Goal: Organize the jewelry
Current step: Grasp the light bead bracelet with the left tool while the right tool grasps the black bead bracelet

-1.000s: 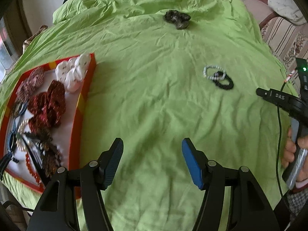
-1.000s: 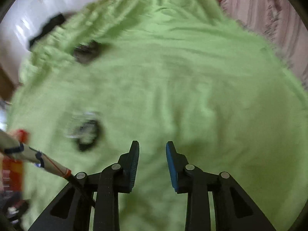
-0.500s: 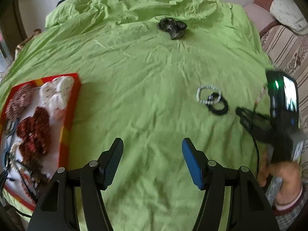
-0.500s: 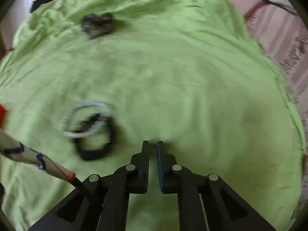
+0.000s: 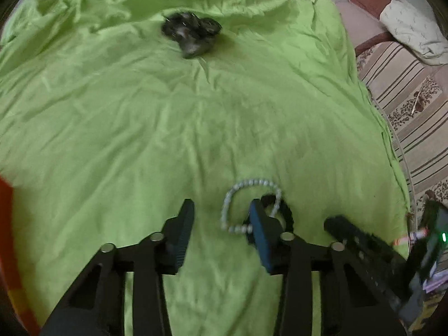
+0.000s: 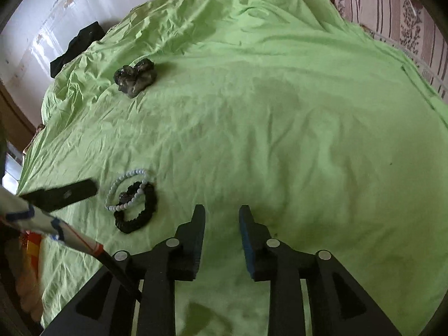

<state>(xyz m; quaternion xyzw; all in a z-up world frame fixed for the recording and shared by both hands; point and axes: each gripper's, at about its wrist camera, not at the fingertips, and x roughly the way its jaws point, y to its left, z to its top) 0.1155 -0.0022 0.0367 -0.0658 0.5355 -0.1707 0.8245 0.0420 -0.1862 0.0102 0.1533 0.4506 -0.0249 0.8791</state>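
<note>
A white bead bracelet (image 5: 253, 181) and a black bracelet (image 5: 288, 215) lie overlapped on the green bedsheet (image 5: 140, 128). My left gripper (image 5: 221, 224) hangs just over them with its jaws closing. The white loop's left side lies between the fingers, untouched by the pads, and the right finger hides part of the black one. In the right wrist view the same white bracelet (image 6: 131, 173) and black bracelet (image 6: 137, 222) lie left of my right gripper (image 6: 222, 221). Its jaws are opening with nothing between them. One left finger (image 6: 64, 193) shows beside the bracelets.
A dark heap of jewelry (image 5: 190, 33) (image 6: 135, 79) rests farther up the sheet. The red tray's edge (image 5: 5, 224) shows at far left. A striped sofa (image 5: 406, 106) with a pillow borders the bed's right side, and dark clothing (image 6: 75, 47) lies at the far corner.
My left gripper swung right from the tray side to the two bracelets and its jaws narrowed. The tray slid almost out of view. My right gripper shut, then parted again.
</note>
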